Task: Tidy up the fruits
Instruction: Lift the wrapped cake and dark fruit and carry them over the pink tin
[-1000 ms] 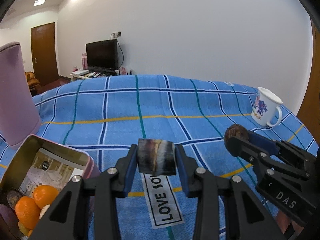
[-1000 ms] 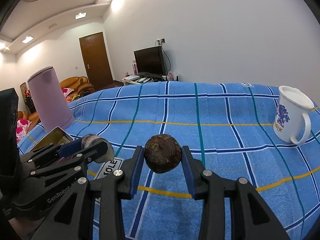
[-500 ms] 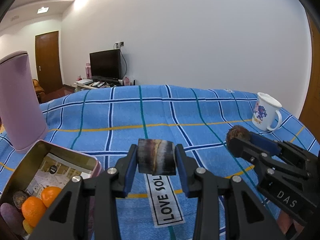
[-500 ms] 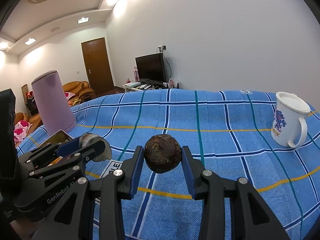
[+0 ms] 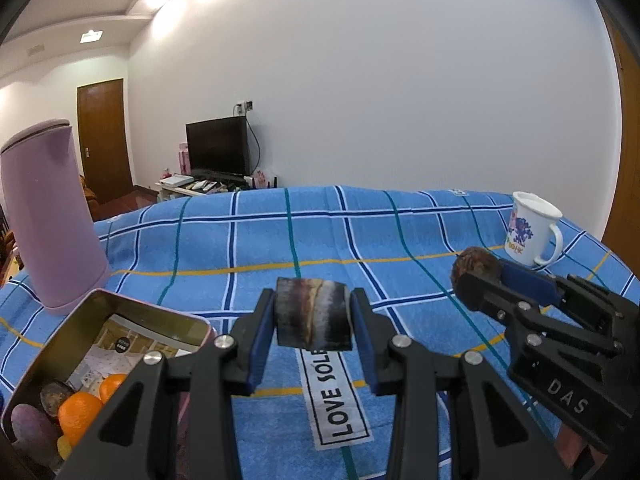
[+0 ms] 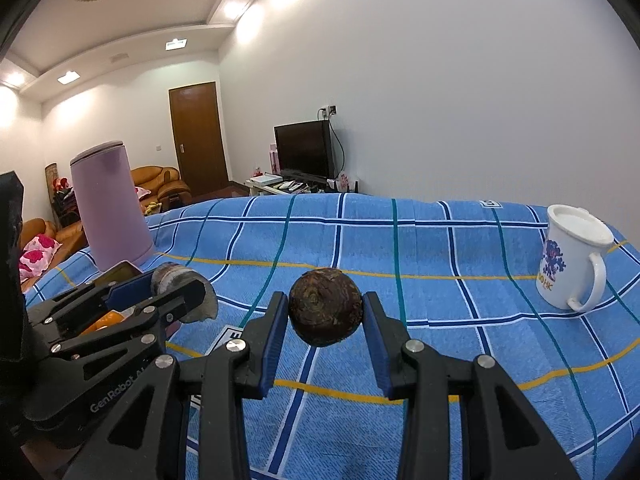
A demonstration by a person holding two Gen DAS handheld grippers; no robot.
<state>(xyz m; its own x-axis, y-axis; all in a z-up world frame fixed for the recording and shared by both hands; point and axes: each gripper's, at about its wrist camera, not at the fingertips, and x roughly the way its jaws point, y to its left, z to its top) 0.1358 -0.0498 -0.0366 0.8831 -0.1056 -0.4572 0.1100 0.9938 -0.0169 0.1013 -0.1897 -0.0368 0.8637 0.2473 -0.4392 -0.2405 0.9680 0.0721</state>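
While both tongs hang above a blue checked cloth [image 5: 400, 248], each one grips a piece of food. The left tongs [image 5: 314, 318] are clenched on a short dark chunk [image 5: 313, 312] with brown, grey and white streaks, and its flat ends press against the two blue pads. It is hard to tell what fruit this chunk is. The right tongs [image 6: 325, 312] are clenched on a round brown ball [image 6: 325, 306] with rough skin, and the pads touch it on both sides. In the left view, the right tongs show up at the right side with the brown ball at their tip. In the right view, the left tongs show up at the left side with the streaky chunk at their tip. A metal tin [image 5: 80, 320] with a pink outside sits on the cloth at the lower left, just beside the left tongs. Inside the tin lie two oranges [image 5: 78, 414], a dark round fruit [image 5: 54, 394], a purple thing [image 5: 30, 426] and a printed card [image 5: 116, 356]. A tall purple jug [image 5: 50, 216] stands upright behind the tin. A white mug [image 6: 574, 258] with a blue flower print stands far off to the right, well apart from the tin. A white label [image 5: 336, 400] with black letters lies flat on the cloth under the left tongs. A black TV [image 6: 306, 150] and a brown door [image 6: 198, 136] are far back in the room.
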